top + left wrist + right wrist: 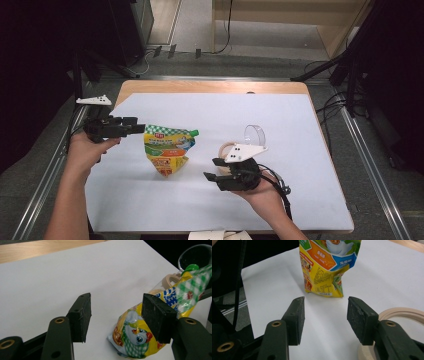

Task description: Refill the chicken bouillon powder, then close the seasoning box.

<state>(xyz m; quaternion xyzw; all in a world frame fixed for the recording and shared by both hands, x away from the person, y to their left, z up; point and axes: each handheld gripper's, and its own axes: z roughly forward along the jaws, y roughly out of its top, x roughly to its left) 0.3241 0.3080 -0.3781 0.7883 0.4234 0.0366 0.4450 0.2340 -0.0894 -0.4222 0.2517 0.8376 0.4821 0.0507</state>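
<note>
Leftmost in the high view, the left gripper (141, 129) is held level above the table's left edge, its black jaws pointing right toward a yellow and green snack pouch (167, 150). The jaws stand apart with nothing clamped between them, and their tips end just beside the pouch's upper left corner. The left hand (87, 150) wraps the gripper's body from below, and the forearm runs down to the bottom edge of the view. A grey three-cornered plate (94, 100) sits above that gripper.

From the left gripper view, the two pads are parted; the pouch lies past them, partly behind the right-hand pad, with a cartoon chicken printed on its front and a green cap at its far end.

Lower right in the high view, the right gripper (212, 169) is cradled in the right hand (262, 192), palm up, with its jaws aimed left toward the pouch and well apart from it. Its jaws are also parted and hold nothing. In the right gripper view the pouch stands beyond the gap between the pads, upright on its lower edge.

A beige ring (402, 312) lies on the white sheet (300, 130) just beside the right gripper. A clear plastic cup (254, 134) lies on its side behind the ring. The pouch sits near the middle of the sheet, between the two grippers.
</note>
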